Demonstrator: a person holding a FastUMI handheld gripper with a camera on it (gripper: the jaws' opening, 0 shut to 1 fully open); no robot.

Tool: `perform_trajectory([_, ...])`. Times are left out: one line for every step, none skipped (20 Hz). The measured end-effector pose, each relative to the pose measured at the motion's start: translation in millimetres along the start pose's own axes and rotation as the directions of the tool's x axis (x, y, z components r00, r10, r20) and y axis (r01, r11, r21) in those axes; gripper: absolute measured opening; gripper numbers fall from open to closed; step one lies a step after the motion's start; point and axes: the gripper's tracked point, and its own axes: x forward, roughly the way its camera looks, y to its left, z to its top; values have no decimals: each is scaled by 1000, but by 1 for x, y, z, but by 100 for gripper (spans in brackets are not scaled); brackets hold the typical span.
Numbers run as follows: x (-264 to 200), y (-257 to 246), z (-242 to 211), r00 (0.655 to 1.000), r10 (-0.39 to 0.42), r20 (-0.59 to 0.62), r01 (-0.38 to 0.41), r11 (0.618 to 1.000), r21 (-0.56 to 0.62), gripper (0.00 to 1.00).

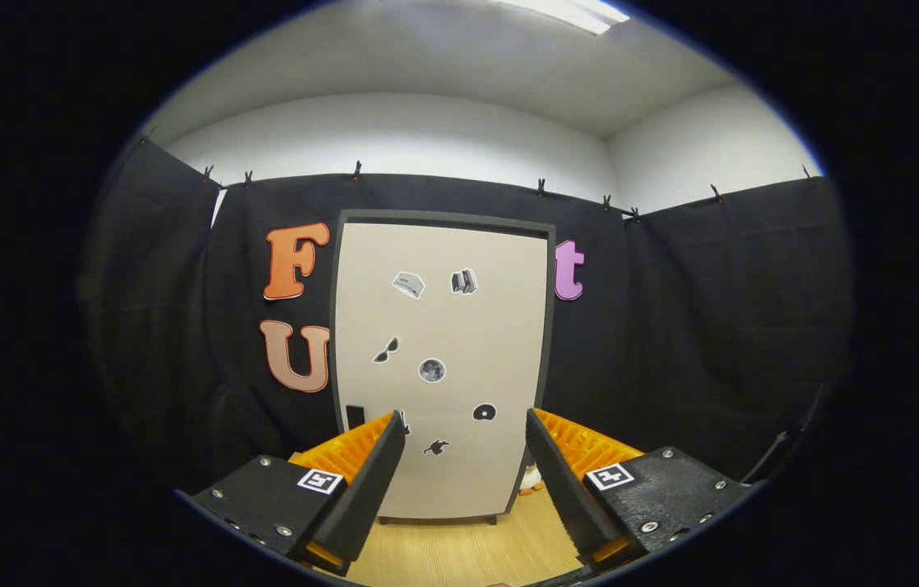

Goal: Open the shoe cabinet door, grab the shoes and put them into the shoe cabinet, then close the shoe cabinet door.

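Gripper [466, 456] fingers spread wide and empty face the tall beige sticker-dotted shoe cabinet door [443, 367], shut, upright on the pale wooden floor [459, 554]. The stiff, light panel likely swings best from the small dark handle [355, 417] at its lower left edge.

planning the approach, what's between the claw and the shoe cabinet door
In the gripper view, bare wooden floor. The open claw holds nothing, and the closed shoe cabinet door stands beyond it.
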Motion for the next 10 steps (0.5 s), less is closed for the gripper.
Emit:
perform_trajectory([-5, -5, 1, 1000, -2, 5, 2, 1000, -2, 93])
perform_trajectory([-10, -10, 2, 1000, -5, 11, 5, 1000, -6, 93])
perform_trajectory([-15, -15, 3, 1000, -9, 15, 9, 1000, -7, 93])
perform_trajectory([-17, -20, 4, 1000, -7, 23, 7, 1000, -5, 93])
perform_trajectory([-22, -23, 5, 1000, -5, 30, 5, 1000, -2, 93])
perform_trajectory([-25, -27, 6, 999, -3, 36, 3, 1000, 1, 93])
perform_trajectory([-27, -31, 8, 999, 1, 44, -1, 1000, 3, 93])
perform_trajectory([-28, -35, 7, 999, 5, 48, -5, 1000, 6, 93])
perform_trajectory([-28, -38, 6, 999, 9, 44, -10, 1000, 11, 93])
perform_trajectory([-29, -40, 3, 999, 18, 39, -18, 1000, 13, 93])
